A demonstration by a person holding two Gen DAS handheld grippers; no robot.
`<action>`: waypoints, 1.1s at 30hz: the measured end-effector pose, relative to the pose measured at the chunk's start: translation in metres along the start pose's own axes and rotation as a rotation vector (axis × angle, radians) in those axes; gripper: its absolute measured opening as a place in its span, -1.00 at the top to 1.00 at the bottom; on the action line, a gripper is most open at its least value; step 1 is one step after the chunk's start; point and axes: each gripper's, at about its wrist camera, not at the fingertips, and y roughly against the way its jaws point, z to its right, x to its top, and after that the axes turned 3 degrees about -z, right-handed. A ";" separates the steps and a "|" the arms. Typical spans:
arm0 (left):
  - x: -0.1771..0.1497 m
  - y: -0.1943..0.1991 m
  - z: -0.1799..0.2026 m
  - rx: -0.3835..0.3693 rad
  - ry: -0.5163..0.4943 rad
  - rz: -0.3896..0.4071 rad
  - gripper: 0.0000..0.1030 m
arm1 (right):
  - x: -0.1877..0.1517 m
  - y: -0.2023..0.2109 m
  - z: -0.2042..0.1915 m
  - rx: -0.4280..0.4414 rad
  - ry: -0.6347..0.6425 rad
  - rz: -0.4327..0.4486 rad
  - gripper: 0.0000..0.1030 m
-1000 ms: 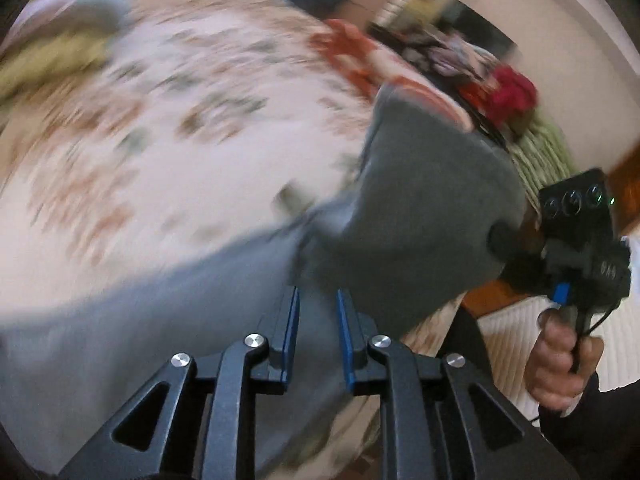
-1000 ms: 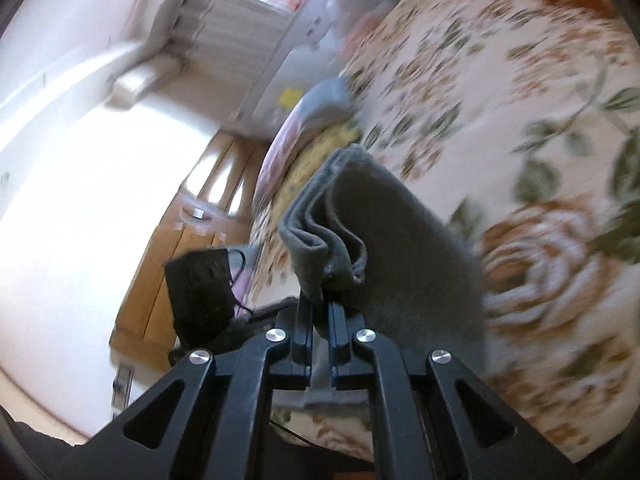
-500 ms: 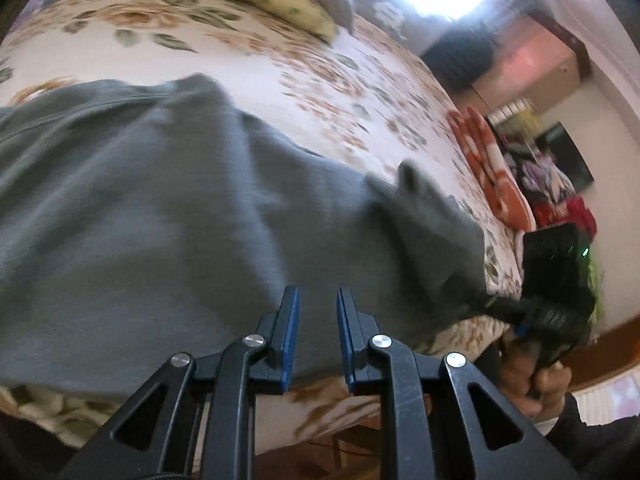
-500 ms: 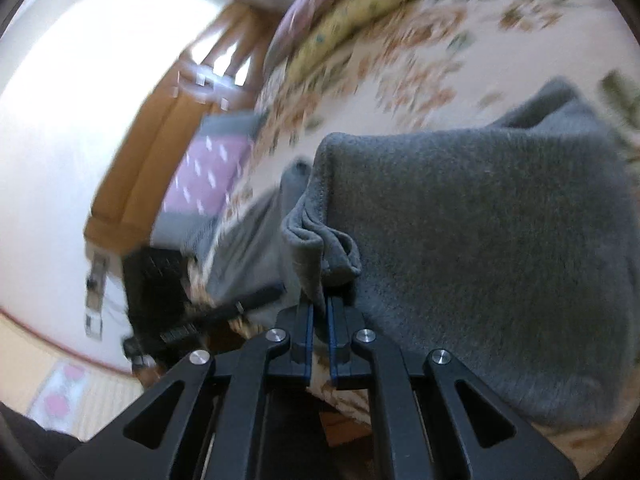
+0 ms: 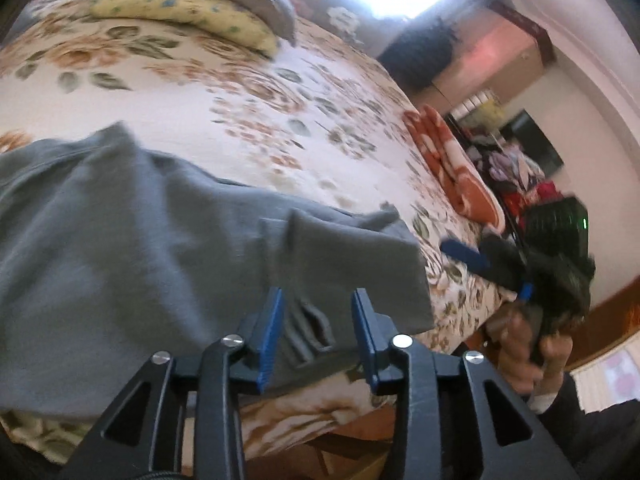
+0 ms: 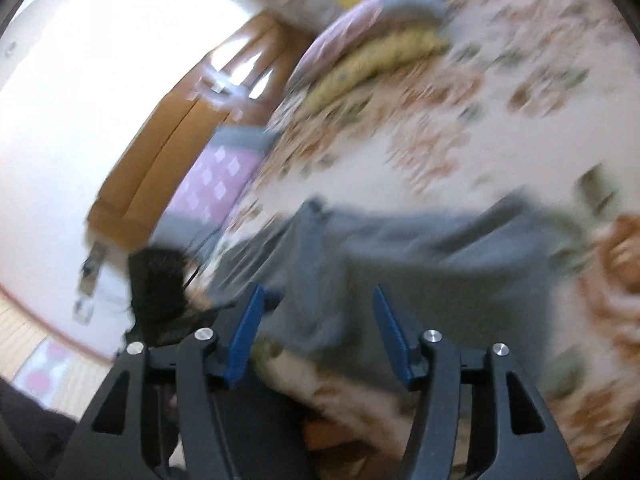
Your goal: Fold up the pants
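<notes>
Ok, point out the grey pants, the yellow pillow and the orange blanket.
grey pants (image 5: 168,248), left wrist view, middle of the folded cloth.
yellow pillow (image 5: 188,14), left wrist view, its top face.
orange blanket (image 5: 452,164), left wrist view, its middle.

Grey pants (image 5: 160,248) lie spread on the bed (image 5: 248,128), w/ a floral sheet under them. The left tool (image 5: 318,330) is low in front; its blue jaws are opening, folded edge of pants between them, pads not pressing. At right a hand (image 5: 528,356) holds the right tool (image 5: 468,258), blurred. Yellow pillow (image 5: 180,16) is at the far side.
</notes>
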 end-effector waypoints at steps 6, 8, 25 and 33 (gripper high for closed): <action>-0.005 -0.053 0.014 0.087 -0.027 -0.089 0.31 | 0.006 -0.017 0.042 -0.193 -0.048 -0.054 0.29; -0.010 -0.062 0.009 0.140 -0.028 -0.117 0.40 | 0.005 -0.032 0.050 -0.225 -0.068 -0.090 0.42; -0.034 0.022 -0.040 0.119 0.105 0.064 0.63 | 0.025 -0.083 -0.011 -0.160 0.061 -0.166 0.47; -0.054 0.103 -0.089 0.211 0.283 0.248 0.63 | 0.037 -0.145 -0.080 -0.066 0.213 -0.277 0.47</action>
